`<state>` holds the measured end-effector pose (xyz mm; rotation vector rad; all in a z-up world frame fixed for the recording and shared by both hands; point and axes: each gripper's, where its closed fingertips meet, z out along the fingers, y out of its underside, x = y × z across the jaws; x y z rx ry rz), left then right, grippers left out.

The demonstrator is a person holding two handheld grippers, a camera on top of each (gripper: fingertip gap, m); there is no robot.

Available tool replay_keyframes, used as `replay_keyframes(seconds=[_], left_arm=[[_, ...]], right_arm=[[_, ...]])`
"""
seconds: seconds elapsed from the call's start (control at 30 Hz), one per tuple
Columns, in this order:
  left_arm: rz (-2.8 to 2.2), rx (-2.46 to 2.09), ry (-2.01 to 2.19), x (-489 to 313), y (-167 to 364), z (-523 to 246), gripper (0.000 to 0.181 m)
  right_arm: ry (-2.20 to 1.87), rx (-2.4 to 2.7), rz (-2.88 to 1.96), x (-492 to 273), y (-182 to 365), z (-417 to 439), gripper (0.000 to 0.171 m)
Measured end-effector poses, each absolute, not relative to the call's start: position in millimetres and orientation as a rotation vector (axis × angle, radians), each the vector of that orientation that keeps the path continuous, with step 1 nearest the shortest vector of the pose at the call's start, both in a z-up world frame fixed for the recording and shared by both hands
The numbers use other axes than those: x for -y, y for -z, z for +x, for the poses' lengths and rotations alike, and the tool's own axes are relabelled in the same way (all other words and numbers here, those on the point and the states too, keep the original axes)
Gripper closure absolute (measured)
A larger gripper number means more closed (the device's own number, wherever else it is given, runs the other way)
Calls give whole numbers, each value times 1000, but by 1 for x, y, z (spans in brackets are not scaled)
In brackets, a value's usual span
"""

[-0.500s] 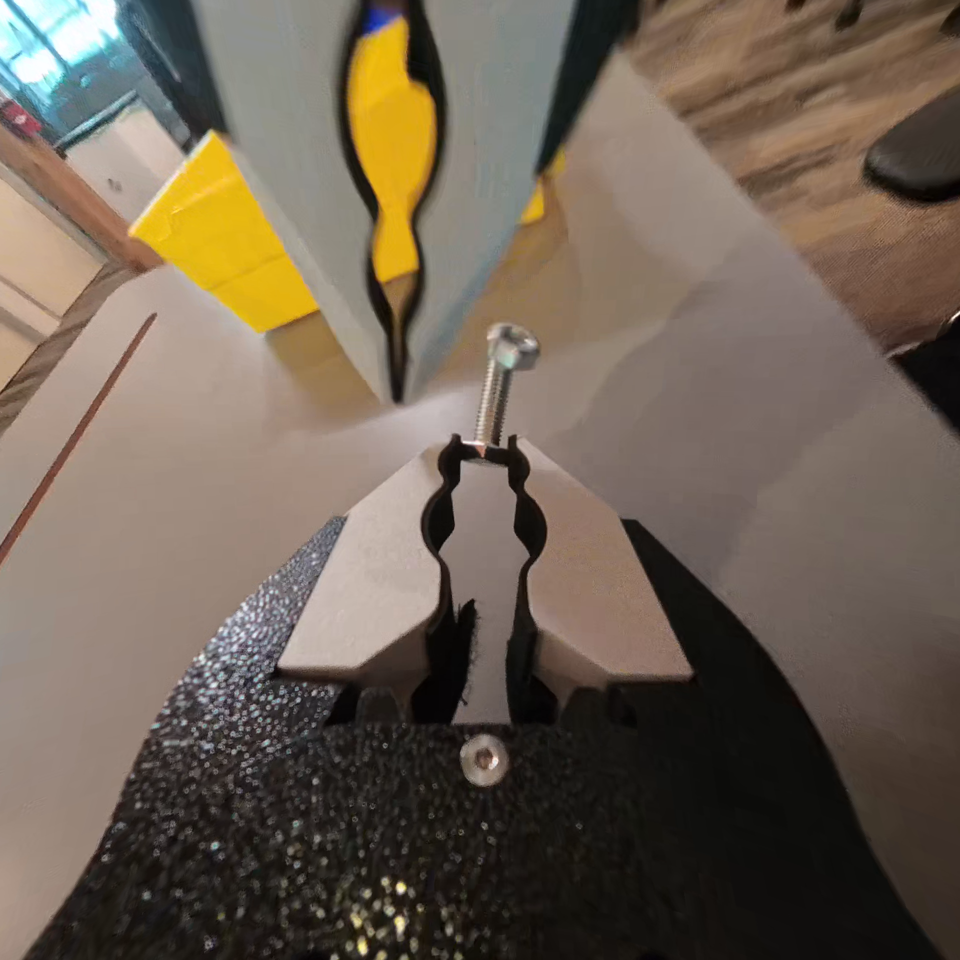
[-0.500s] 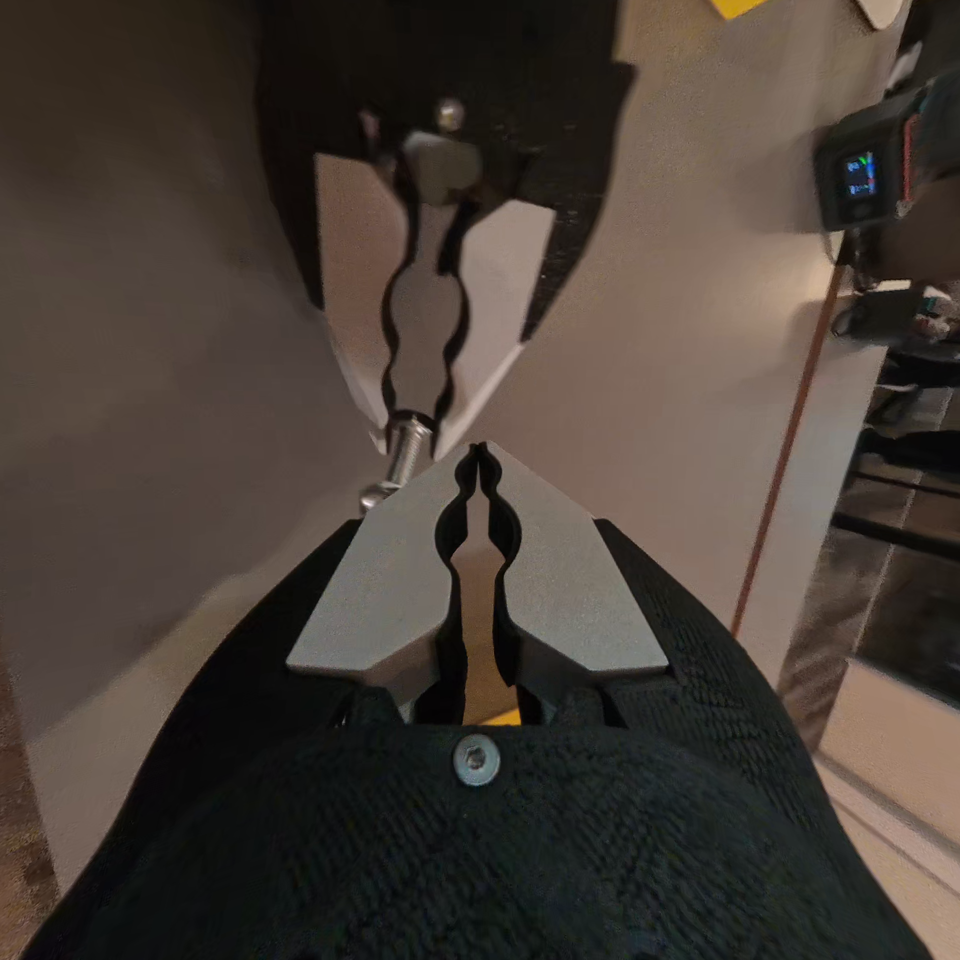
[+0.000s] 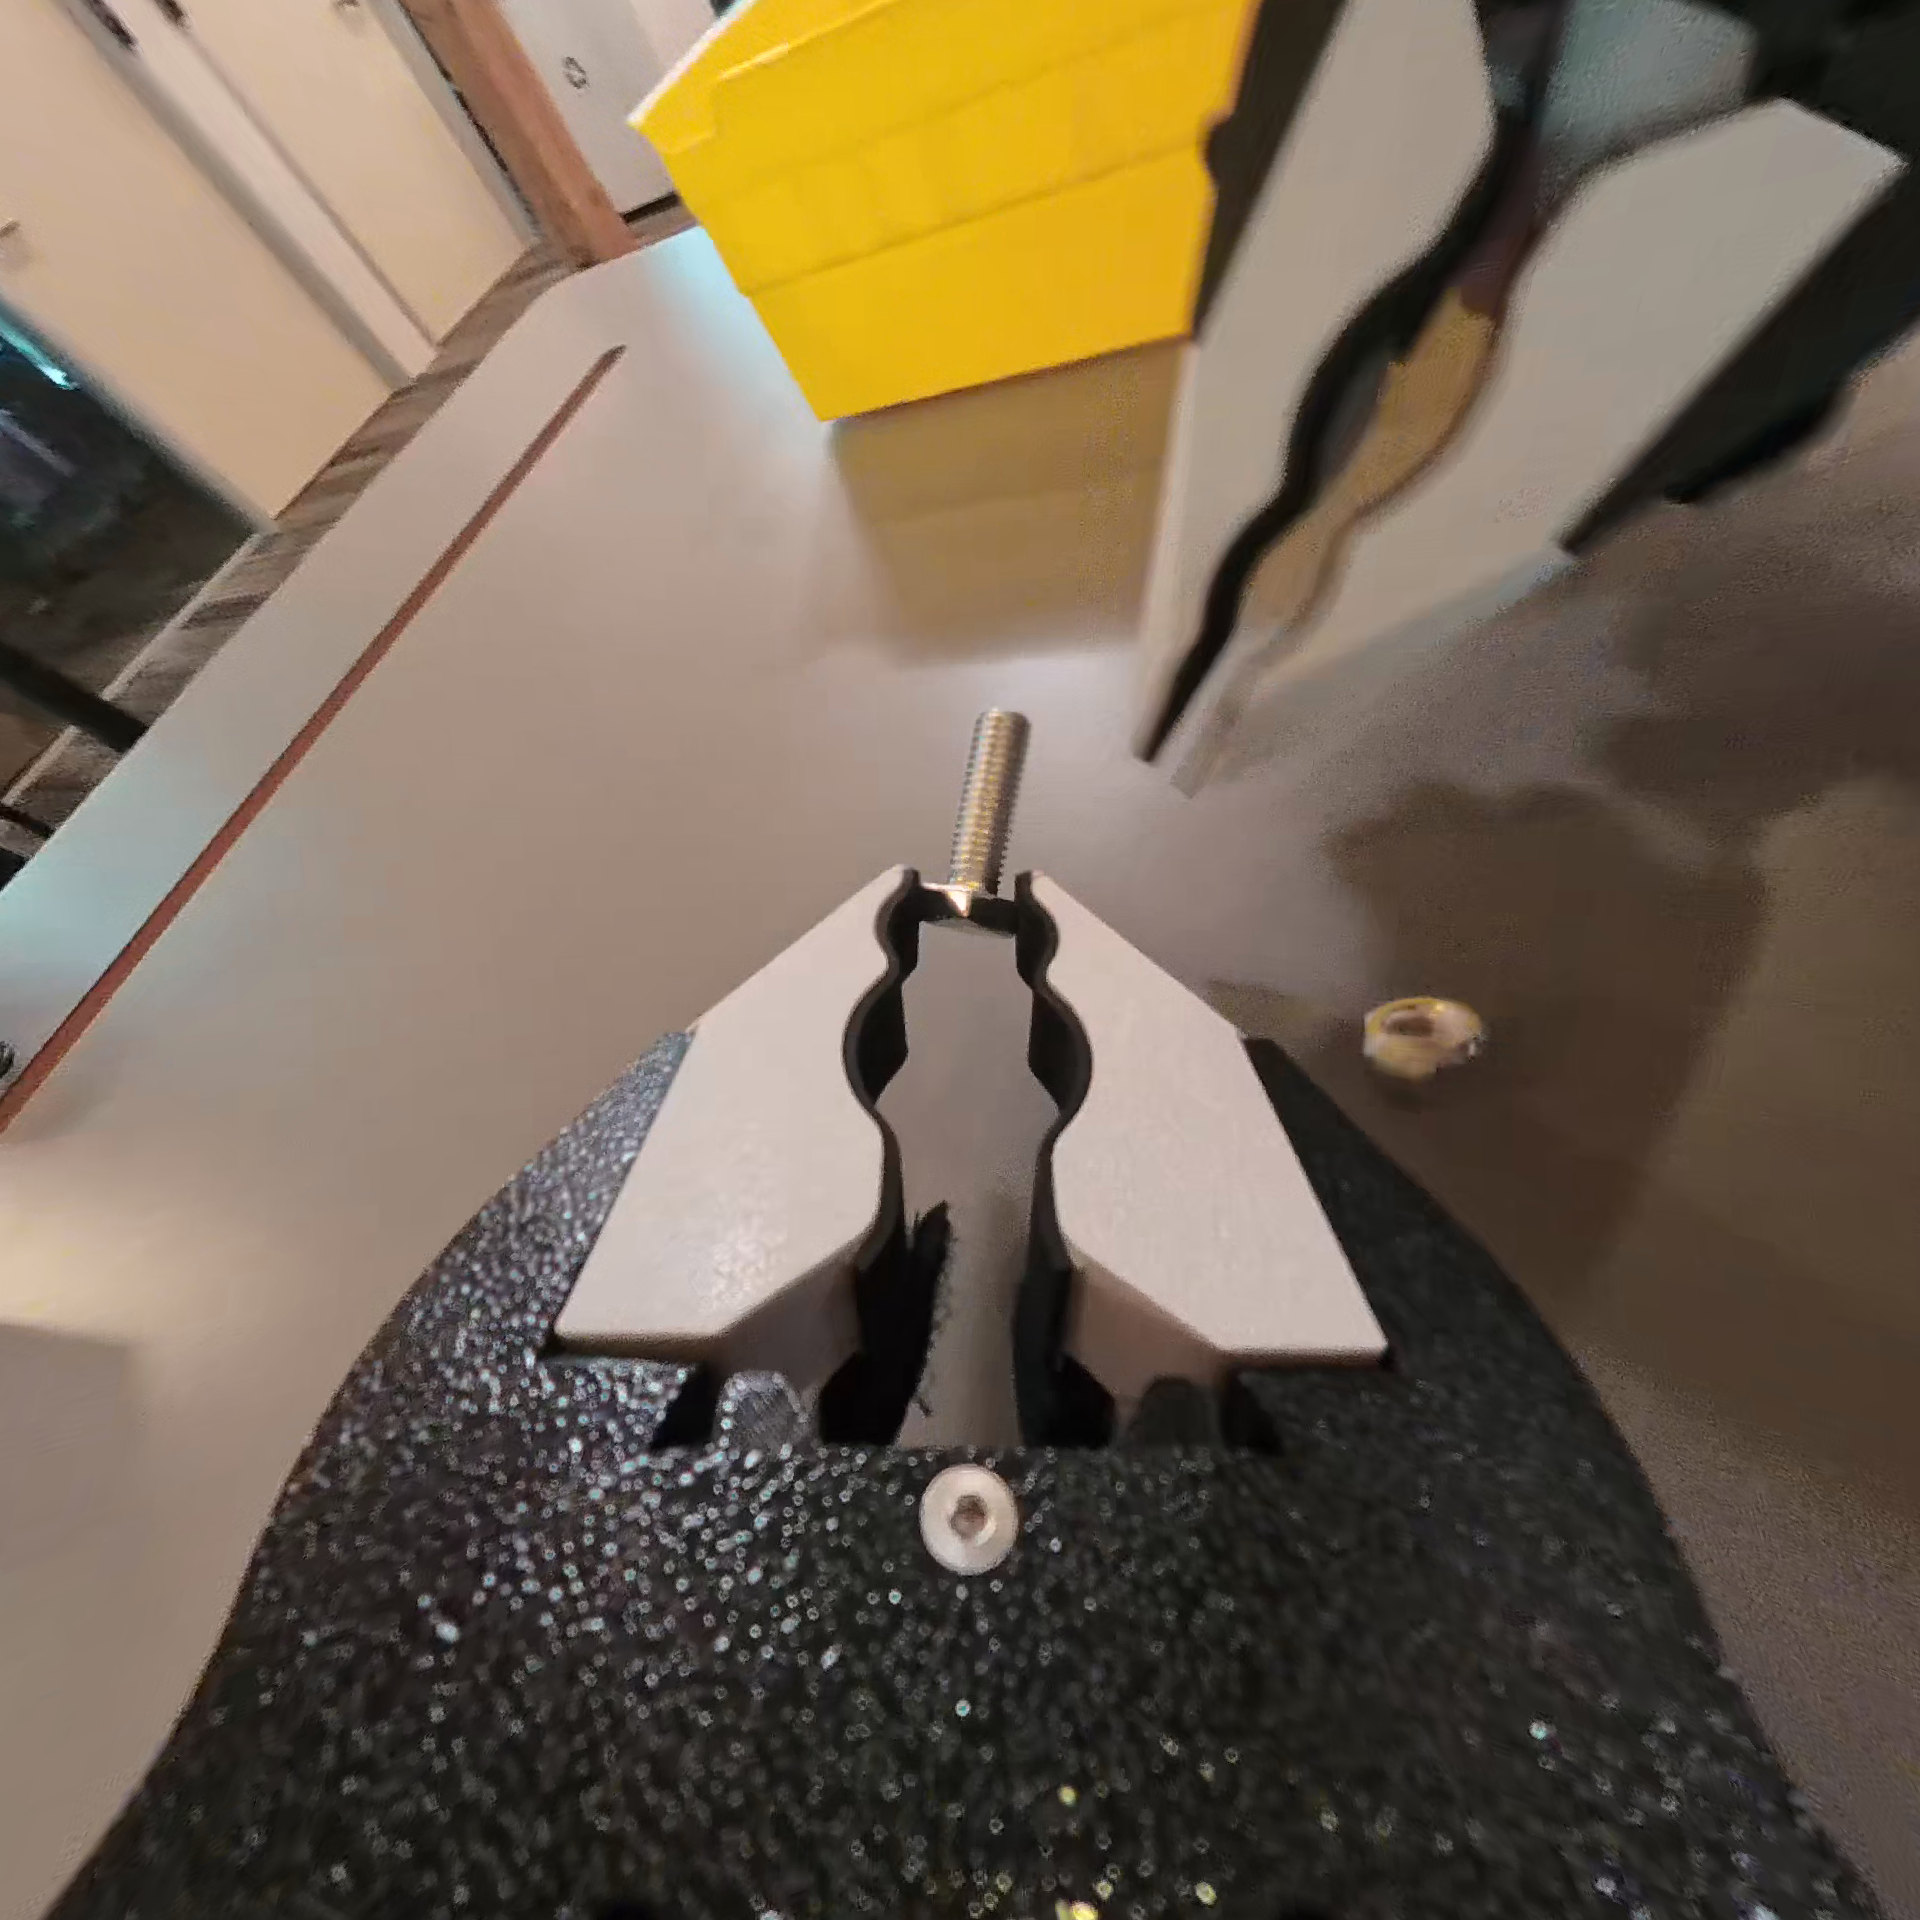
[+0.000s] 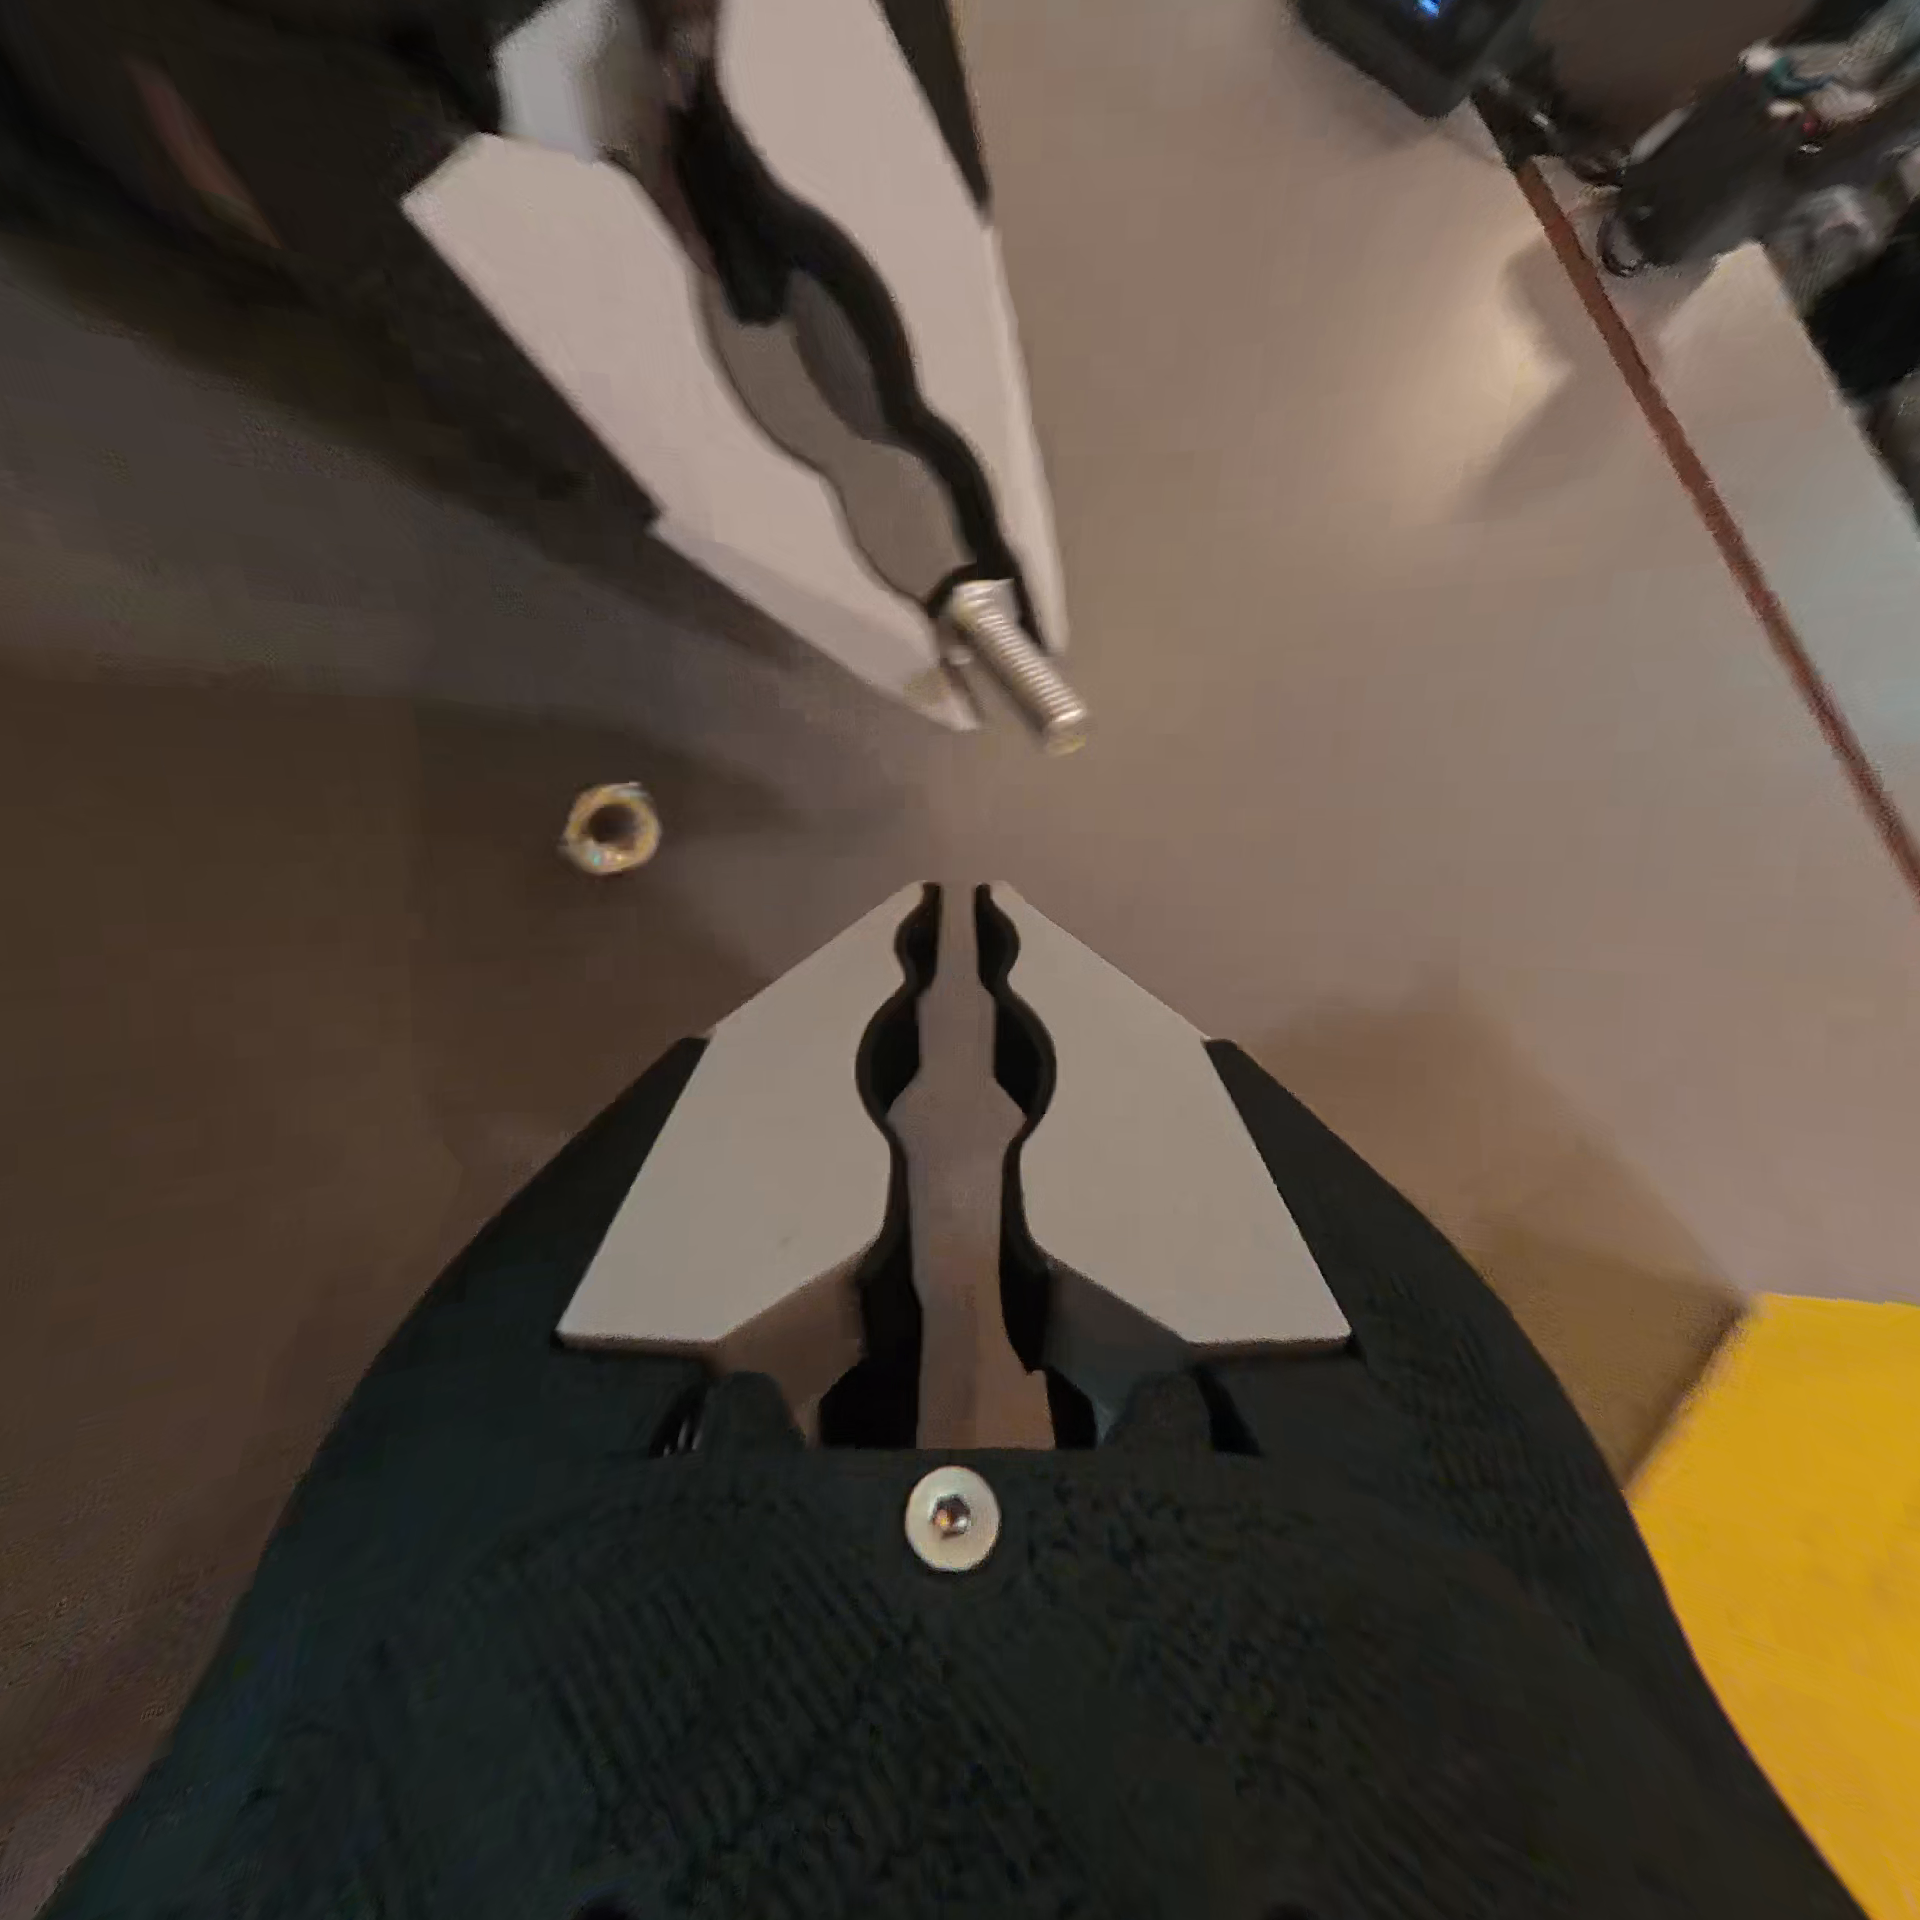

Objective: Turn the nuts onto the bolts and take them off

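My left gripper [image 3: 966, 883] is shut on the head of a silver bolt [image 3: 987, 800], whose bare threaded shaft points forward over the grey table [image 3: 520, 831]. A silver nut [image 3: 1421, 1037] lies loose on the table to the right of the bolt. My right gripper [image 4: 951, 890] is empty, its tips almost touching with a thin slit between them. It faces the left gripper [image 4: 987, 644] and the bolt [image 4: 1023, 665] a short way off, with the nut [image 4: 610, 828] lying to its left. The right gripper also shows in the left wrist view [image 3: 1174, 748], above and right of the bolt.
A yellow bin [image 3: 935, 208] stands on the table behind the grippers; its corner shows in the right wrist view [image 4: 1787, 1558]. The table's edge with a brown strip [image 3: 312, 707] runs along the left. Dark equipment [image 4: 1714, 156] sits beyond that edge.
The nut that sat on the bolt's end is now off it and lies on the table. The right gripper has drawn back from the bolt and both grippers have swung round.
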<state>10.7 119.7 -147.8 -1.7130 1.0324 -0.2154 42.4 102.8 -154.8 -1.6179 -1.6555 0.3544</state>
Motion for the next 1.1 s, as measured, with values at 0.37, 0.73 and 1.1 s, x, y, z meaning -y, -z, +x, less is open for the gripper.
replay_keyframes(seconds=[0.37, 0.73, 1.1], left_arm=[[-1504, -664, 520, -125, 89, -14, 165], [-1493, -582, 636, -127, 82, -21, 166], [-1252, -535, 1030, -104, 48, -20, 166]], right_arm=[[-911, 1546, -1785, -40, 170, 15, 130], [-776, 1636, -1740, -37, 179, 3, 150], [-1141, 1266, -1367, -84, 41, -5, 155]])
